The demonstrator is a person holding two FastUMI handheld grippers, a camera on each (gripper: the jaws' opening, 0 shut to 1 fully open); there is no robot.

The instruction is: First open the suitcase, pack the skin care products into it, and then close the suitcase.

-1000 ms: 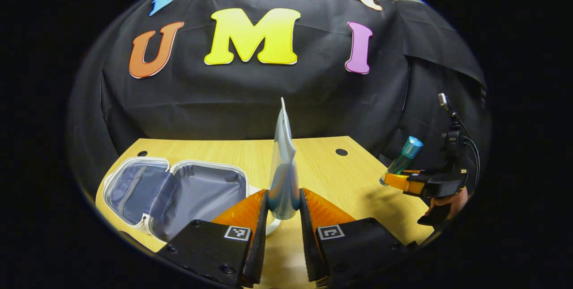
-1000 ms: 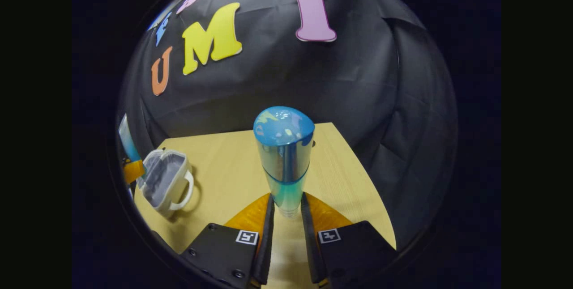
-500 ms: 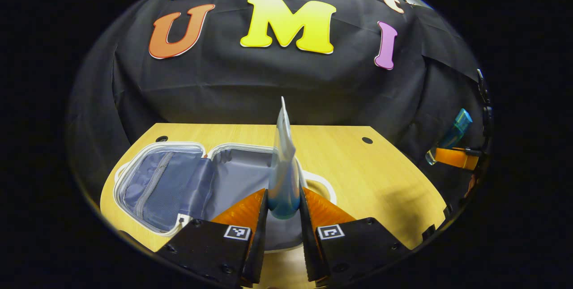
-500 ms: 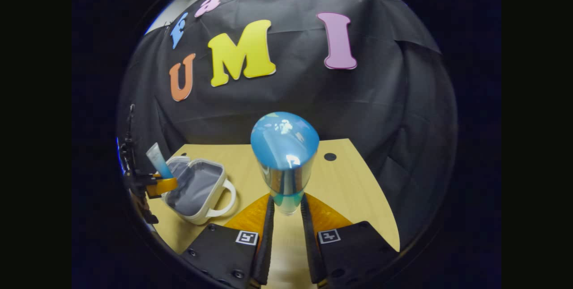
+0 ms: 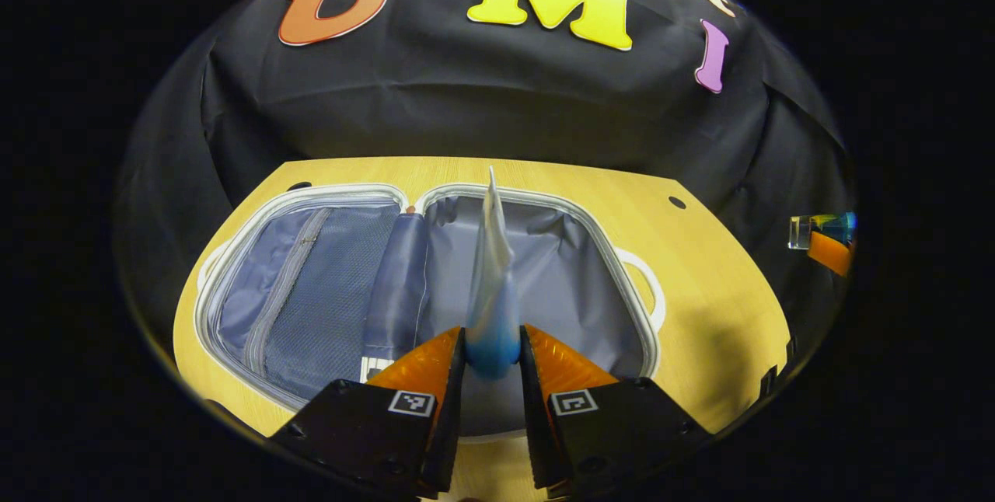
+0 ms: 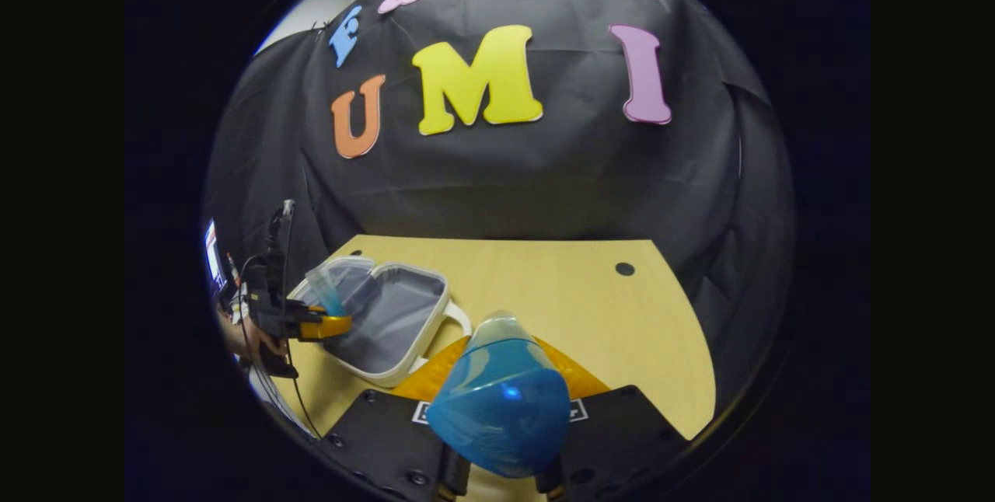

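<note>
Left gripper (image 5: 492, 350) pinches one tube (image 5: 491, 292) upright over the open suitcase (image 5: 233, 253) on the table (image 5: 699, 269). Right gripper (image 6: 501, 440) carries one bottle (image 6: 497, 401), tipped toward the camera; whether both fingers press it I cannot tell. Packing is underway, I judge; next, lower the tube into the right half and release.

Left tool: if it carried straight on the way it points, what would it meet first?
Probably the grey lining of the open suitcase: the left tool, shut on the tube, points into the right half. Depth is unclear.
</note>
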